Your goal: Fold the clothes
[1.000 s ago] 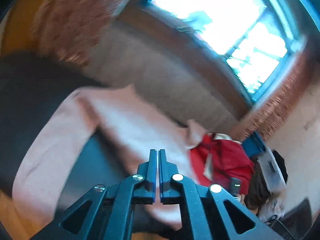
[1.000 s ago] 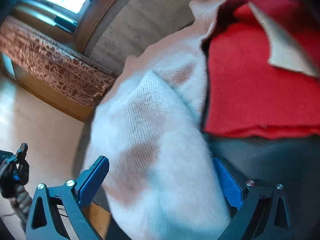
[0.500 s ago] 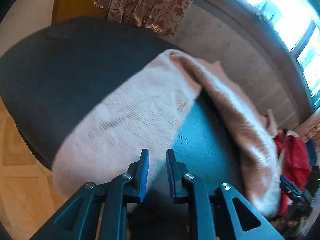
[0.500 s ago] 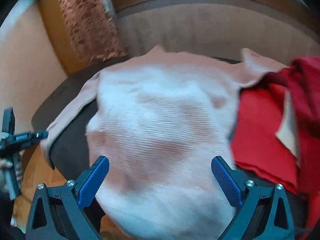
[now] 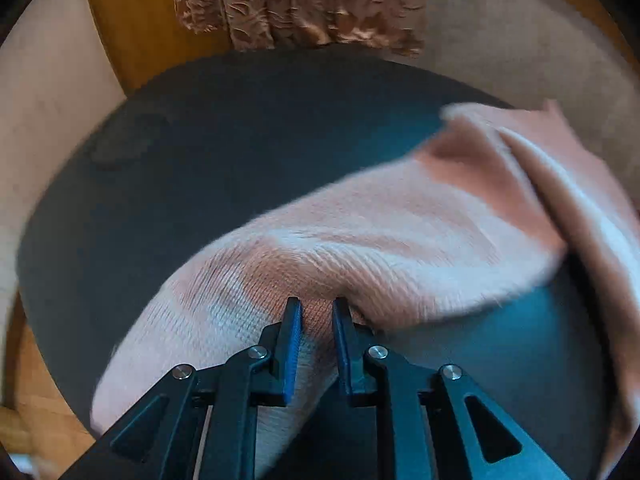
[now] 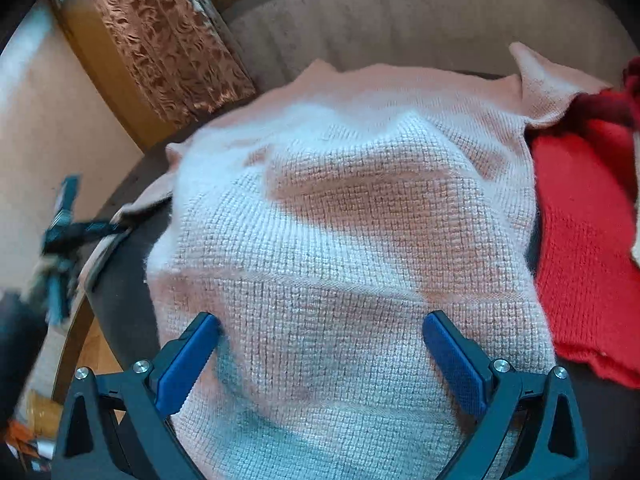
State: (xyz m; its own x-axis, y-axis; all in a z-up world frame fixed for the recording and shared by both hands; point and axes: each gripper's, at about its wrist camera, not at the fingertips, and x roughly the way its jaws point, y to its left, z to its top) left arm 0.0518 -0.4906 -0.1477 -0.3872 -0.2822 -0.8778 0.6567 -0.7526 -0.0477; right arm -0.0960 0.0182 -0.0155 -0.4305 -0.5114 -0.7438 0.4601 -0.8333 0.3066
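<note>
writing: no brand, label or lettering could be read on anything in either view.
garments counted: two, one pink knitted sweater (image 6: 340,240) and one red knitted garment (image 6: 580,248).
pink knitted sweater: it lay spread on the dark round table (image 5: 208,168), its body toward the right wrist camera and one sleeve (image 5: 360,248) stretched out across the table toward the left wrist camera.
red knitted garment: it lay on the same table, just beside the sweater's right edge and touching it near the far corner; a pale patch showed at the right rim of the view, too cropped to identify.
left gripper (image 5: 317,312): the two blue-padded fingers stood close together with a narrow gap, and a ridge of the sleeve's knit sat between them; whether they truly pinched it could not be told.
right gripper (image 6: 320,324): its jaws were spread wide, one blue pad at each side of the sweater's body, low over the knit and gripping nothing.
grippers counted: two; the left one also appeared blurred at the left edge of the right wrist view.
curtain (image 5: 304,0): one brown patterned curtain hung behind the table, against a beige wall (image 6: 400,12).
floor: wood showed below the table's edge.
</note>
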